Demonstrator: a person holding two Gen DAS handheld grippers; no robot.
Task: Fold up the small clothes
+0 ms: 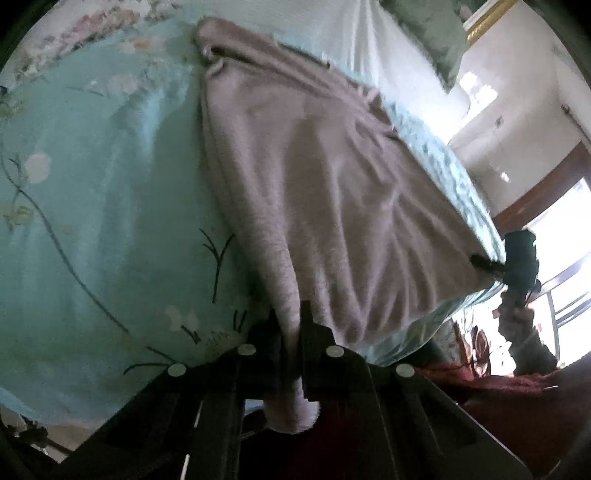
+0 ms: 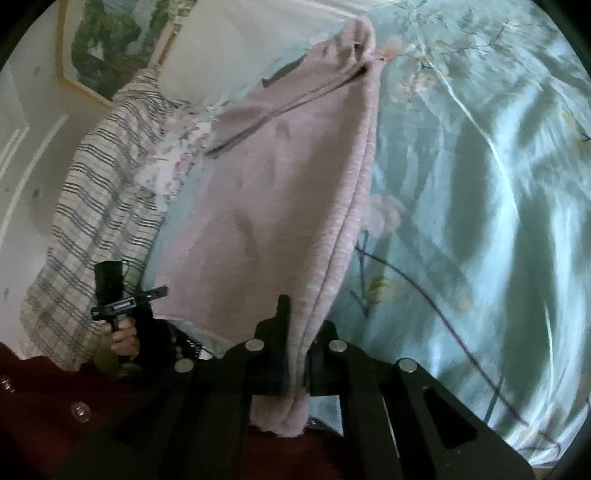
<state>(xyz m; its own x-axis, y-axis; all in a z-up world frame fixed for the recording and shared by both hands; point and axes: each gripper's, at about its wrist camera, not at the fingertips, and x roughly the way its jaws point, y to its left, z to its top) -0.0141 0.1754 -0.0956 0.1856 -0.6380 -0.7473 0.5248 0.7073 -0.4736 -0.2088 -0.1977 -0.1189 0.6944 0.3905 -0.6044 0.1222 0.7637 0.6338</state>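
Note:
A pale pink garment (image 1: 325, 177) lies stretched over the teal floral bedspread (image 1: 92, 184). My left gripper (image 1: 290, 321) is shut on its near corner, and a fold of fabric hangs down between the fingers. Far right in the left wrist view, my right gripper (image 1: 484, 264) pinches the garment's other near corner, with a hand below it. In the right wrist view the pink garment (image 2: 277, 192) runs away from me, and my right gripper (image 2: 299, 321) is shut on its bunched edge. The left gripper (image 2: 159, 291) shows at the left, touching the garment's edge.
The bedspread (image 2: 480, 184) is rumpled to the right. A striped cloth (image 2: 96, 206) lies at the bed's left side under a framed picture (image 2: 110, 44). A white sheet (image 1: 332, 33) covers the far end. Dark red fabric (image 1: 517, 398) fills the near bottom.

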